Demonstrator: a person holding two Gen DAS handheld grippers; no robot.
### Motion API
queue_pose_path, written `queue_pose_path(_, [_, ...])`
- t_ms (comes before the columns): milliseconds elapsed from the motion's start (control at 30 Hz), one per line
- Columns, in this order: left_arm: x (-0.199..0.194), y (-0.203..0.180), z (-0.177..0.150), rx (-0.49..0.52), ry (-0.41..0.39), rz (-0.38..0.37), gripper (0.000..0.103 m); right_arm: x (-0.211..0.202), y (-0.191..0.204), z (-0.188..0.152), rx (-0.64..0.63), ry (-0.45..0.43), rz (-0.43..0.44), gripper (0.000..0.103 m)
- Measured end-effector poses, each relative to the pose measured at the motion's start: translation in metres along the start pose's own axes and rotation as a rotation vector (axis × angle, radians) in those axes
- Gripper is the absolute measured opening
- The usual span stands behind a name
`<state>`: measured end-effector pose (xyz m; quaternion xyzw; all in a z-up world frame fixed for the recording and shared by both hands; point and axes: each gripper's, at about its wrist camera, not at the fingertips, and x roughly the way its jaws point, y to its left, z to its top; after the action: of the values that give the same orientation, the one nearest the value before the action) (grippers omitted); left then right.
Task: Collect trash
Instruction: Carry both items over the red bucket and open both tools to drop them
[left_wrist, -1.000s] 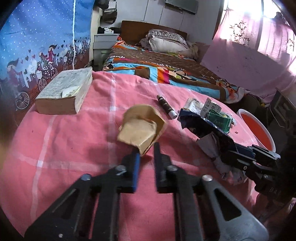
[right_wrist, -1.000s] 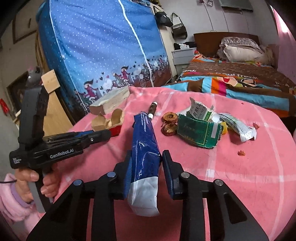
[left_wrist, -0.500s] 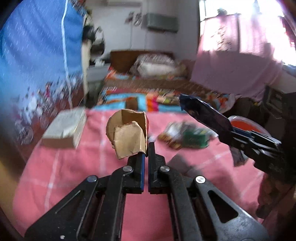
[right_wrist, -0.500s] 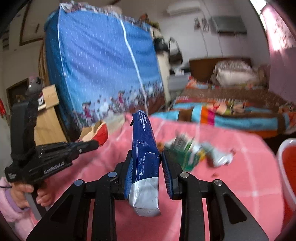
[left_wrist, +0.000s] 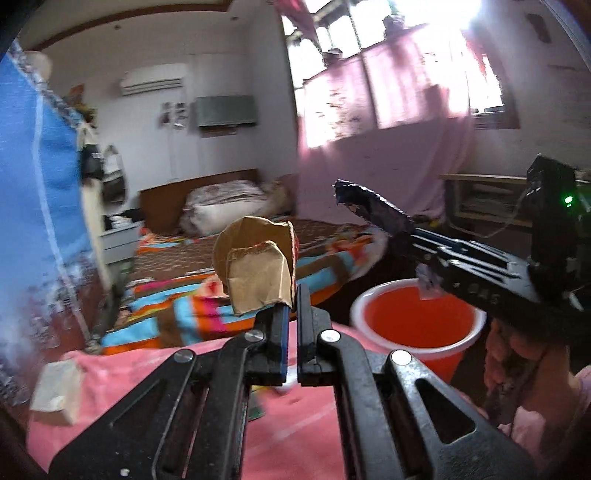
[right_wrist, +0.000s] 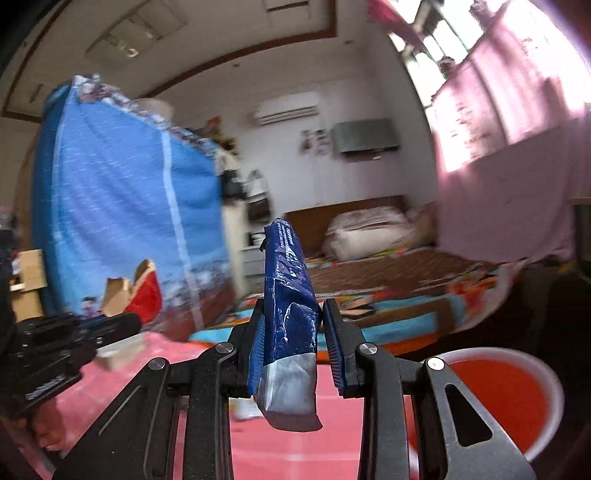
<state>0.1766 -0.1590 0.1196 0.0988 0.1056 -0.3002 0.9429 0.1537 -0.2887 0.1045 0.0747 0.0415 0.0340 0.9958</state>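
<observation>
the left gripper (left_wrist: 291, 314), black with blue-lined pads, has its jaws pressed nearly together on the lower edge of a crumpled piece of brown cardboard with a red side (left_wrist: 256, 267), which stands up above the fingertips, clear of the table. the right gripper (right_wrist: 295, 332), of the same build, pinches a long dark-blue plastic wrapper with a silver end (right_wrist: 290, 314) around its lower part; the wrapper stands upright between the pads, its silver end hanging below them and its blue end rising above. under both tools lies the round table covered in pink checked cloth (left_wrist: 303, 424). near its left edge sits a thick book with a pale cover (left_wrist: 55, 391), blurred. just past the table's far right edge stands a red plastic bucket with a white rim (left_wrist: 415, 314); seen from the left wrist, the right gripper and its wrapper are held above the bucket's right side, while the cardboard is to the left of it, over the table edge. from the right wrist, the bucket (right_wrist: 495, 398) sits low and to the right of the wrapper. farther back is a bed with a striped multicoloured blanket (left_wrist: 207, 295) and a wooden headboard, a tall blue patterned fabric wardrobe (right_wrist: 122, 221) on the left, and pink curtains over a bright window (left_wrist: 388, 122) on the right.
</observation>
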Motion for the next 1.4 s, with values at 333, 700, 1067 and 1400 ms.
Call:
queue_pose_path(333, [0.078,-0.067,0.018,0.001,0.099,-0.196,0.011,-0.019,-0.081,-0.013,0.051,0.018,-0.256,0.027])
queue_pose_path(700, [0.167,-0.105,0.012,-0.116,0.347,-0.288,0.011,-0.023,-0.152,-0.045,0.278,0.182,-0.330,0.030])
queue_pose_path(1067, [0.182,-0.094,-0.004,-0.232,0.414,-0.286,0.038,-0.017,-0.163,-0.048,0.338,0.255,-0.339,0.046])
queue_pose_path(1400, [0.136,-0.063,-0.001,-0.284,0.294,-0.136,0.062,-0.027,-0.139,-0.029,0.242,0.144,-0.352,0.051])
